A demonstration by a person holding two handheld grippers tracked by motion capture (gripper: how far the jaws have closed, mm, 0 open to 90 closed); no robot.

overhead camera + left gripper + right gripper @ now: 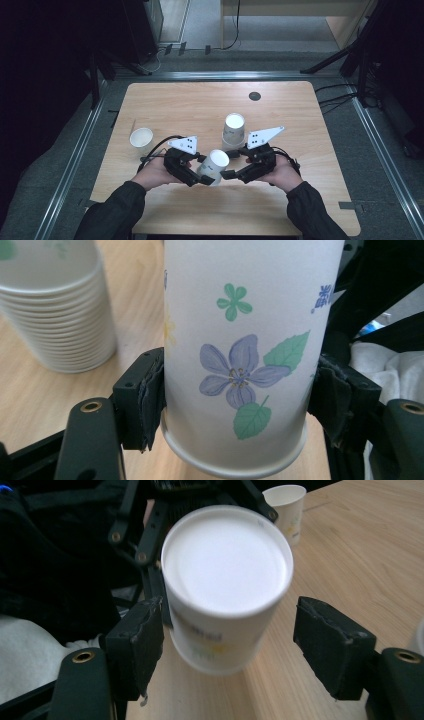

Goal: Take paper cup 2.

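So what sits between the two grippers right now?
In the high view, a flowered paper cup lies between them, its closed base up. The left gripper clamps its sides; the right gripper is open, jaws either side of it in the right gripper view.

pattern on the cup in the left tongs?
White cup with purple flowers and green leaves; clearest in the left gripper view.

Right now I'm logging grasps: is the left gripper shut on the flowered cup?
Yes. The left gripper is shut on the flowered cup: both pads press its sides. The right gripper is open.
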